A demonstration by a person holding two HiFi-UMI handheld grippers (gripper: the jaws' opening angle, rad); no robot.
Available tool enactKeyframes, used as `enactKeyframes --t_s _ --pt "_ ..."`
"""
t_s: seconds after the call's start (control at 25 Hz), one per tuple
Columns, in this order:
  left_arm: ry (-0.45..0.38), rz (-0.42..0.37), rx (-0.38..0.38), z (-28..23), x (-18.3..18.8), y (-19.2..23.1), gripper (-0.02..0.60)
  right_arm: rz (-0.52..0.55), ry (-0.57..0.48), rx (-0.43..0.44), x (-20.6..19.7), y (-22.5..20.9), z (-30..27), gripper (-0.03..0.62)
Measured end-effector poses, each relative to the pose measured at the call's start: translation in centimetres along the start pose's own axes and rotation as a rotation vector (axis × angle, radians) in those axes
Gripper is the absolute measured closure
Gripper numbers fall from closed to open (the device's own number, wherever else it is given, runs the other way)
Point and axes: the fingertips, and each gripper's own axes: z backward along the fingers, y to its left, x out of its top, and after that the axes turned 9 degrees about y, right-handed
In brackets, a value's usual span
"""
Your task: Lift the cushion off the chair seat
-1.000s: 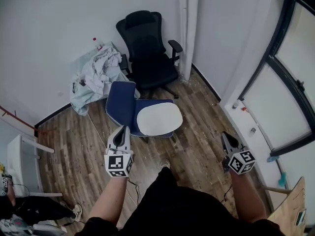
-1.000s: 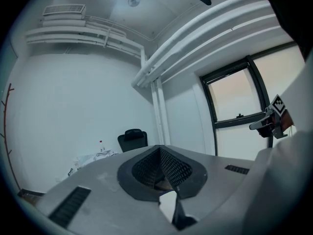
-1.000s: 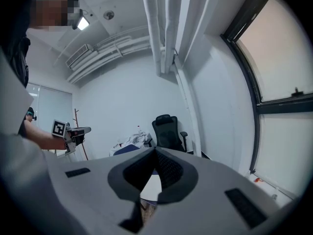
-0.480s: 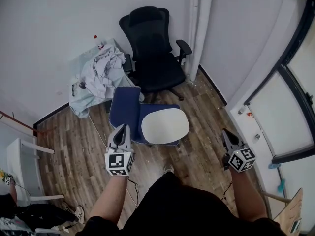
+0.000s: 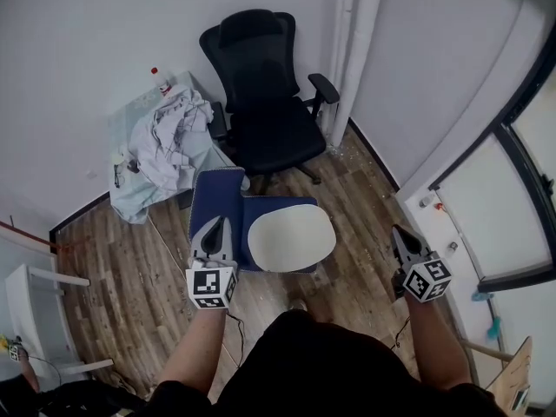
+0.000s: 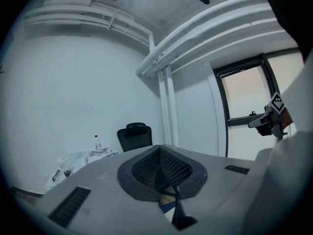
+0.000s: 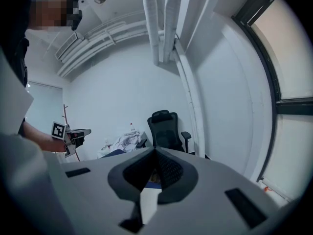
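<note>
Head view, looking steeply down into a room corner with a wood floor. At 10 o'clock from centre, a small table (image 5: 137, 116) carries a heap of pale cloth (image 5: 174, 130). Below it, at 8 o'clock, the left gripper (image 5: 214, 228) is held out nearly level, its claw closed tip to tip with nothing in it. At the centre stands a blue chair (image 5: 215, 196). The cushion (image 5: 291, 240), a cream oval, lies flat on the seat, near the left gripper's tip at its 3 o'clock and not touched by it. At 12 o'clock a black office chair (image 5: 269, 120) sits in the corner. At 4 o'clock the right gripper (image 5: 399, 237) is likewise closed and empty, well apart from the cushion. The step in hand looks like the approach, as nothing is gripped yet. The next move probably calls for opening both claws, bringing them to the cushion's left and right edges, closing on those edges, and lifting straight up.
</note>
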Motion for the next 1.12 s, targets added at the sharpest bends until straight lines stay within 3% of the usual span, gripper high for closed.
enactKeyframes --t_s 0.28,0.6,0.8,1.12 --pt "-0.026 0.000 -0.021 -4.8 1.0 2.4 0.577 0.003 -0.009 -0.028 1.9 -1.1 -3.8 0.583" --pt "-0.001 0.002 -0.046 -7.0 0.5 2.6 0.577 0.004 0.010 -0.024 2.4 -1.5 -6.6 0.583" --pt "0.042 0.031 -0.038 -8.0 -2.1 1.2 0.577 0.036 0.013 0.012 2.3 -1.7 -8.8 0.583" --pt "0.133 0.057 0.042 -8.2 -6.8 -0.2 0.577 0.060 0.091 0.122 -0.5 -2.5 -13.9 0.583"
